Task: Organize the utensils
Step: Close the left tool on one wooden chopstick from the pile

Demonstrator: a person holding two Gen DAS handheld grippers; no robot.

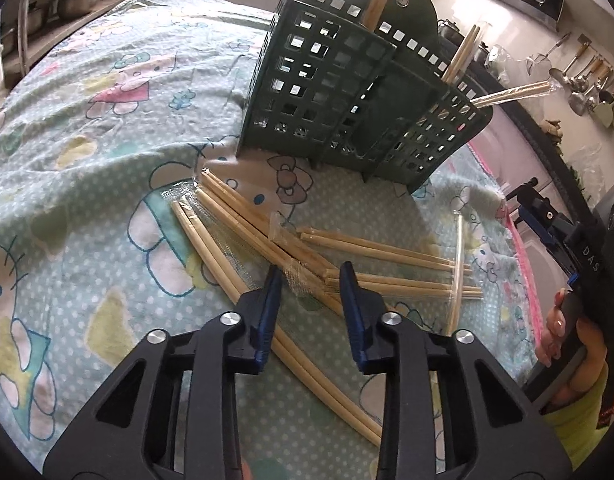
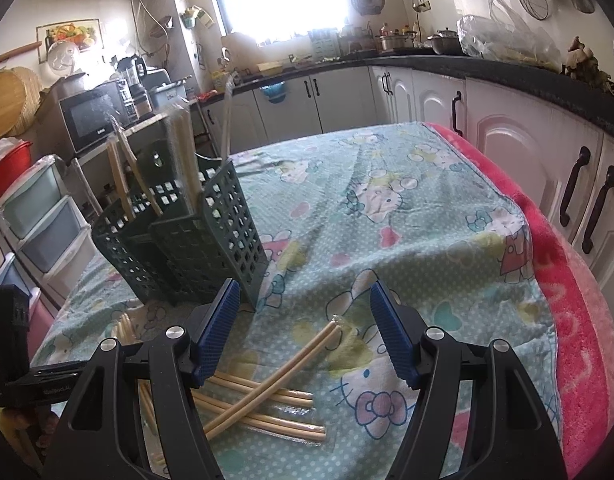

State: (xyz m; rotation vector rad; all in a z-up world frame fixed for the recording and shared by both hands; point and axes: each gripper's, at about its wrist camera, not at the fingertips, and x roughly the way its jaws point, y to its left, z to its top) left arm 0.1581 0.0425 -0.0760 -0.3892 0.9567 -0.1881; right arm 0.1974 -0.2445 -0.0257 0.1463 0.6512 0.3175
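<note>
Bamboo-coloured wooden chopsticks in clear plastic sleeves lie crisscrossed on the pale green cartoon-print cloth, at 6 o'clock from the dark green perforated plastic utensil holder, which already has a few pairs standing in it. The left gripper hovers partly open over the pile, nothing between its jaws; the right gripper stands wide and empty. These sticks look light and stiff, their wrappers probably slippery, so a mid-length pinch across one pair seems safest.

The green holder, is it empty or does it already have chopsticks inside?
Not empty. Several wrapped chopsticks stand inside the green holder, sticking out above its rim.
</note>
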